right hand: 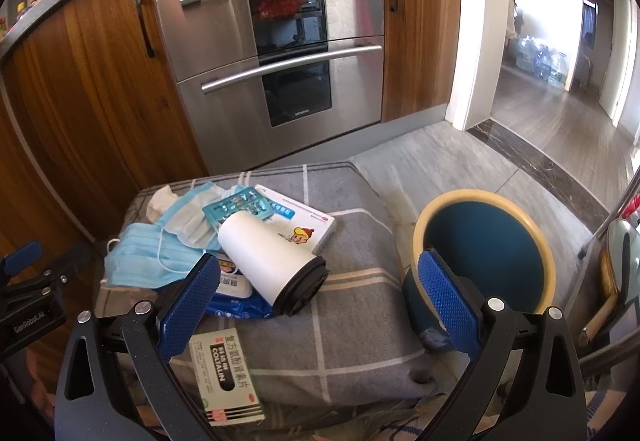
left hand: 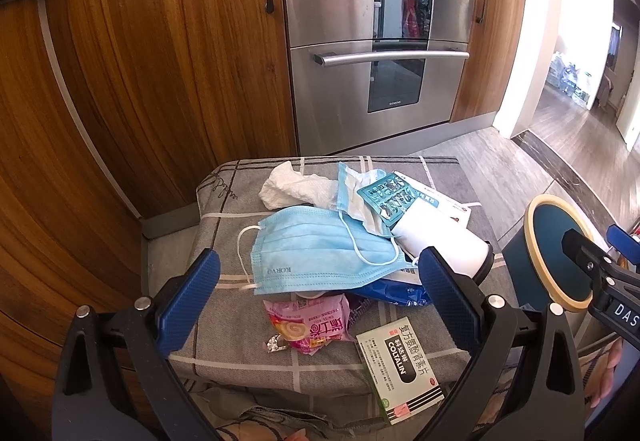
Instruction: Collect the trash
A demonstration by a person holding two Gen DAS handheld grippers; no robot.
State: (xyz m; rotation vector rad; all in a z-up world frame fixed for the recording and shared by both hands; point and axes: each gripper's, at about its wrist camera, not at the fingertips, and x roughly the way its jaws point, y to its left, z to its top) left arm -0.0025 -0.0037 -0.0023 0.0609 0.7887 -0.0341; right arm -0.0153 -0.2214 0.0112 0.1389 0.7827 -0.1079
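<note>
Blue masks [left hand: 320,249], a tissue [left hand: 292,189], wrappers, medicine boxes and a white cup [right hand: 272,261] lie heaped on the grey cushion [right hand: 352,321], left of the bin [right hand: 484,249]. Both the left tool [left hand: 320,297] and right tool [right hand: 324,305] hang released above it; nothing appears collected yet, so next comes closing on one piece.

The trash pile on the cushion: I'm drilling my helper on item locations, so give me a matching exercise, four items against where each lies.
Items:
1. white cup
2. medicine box
3. pink wrapper
4. tissue

Places:
A. far end, by the oven
B. near edge of the cushion
C. on its side, over the blue wipes pack
D. just below the blue mask

Pairs: 1-C, 2-B, 3-D, 4-A
</note>
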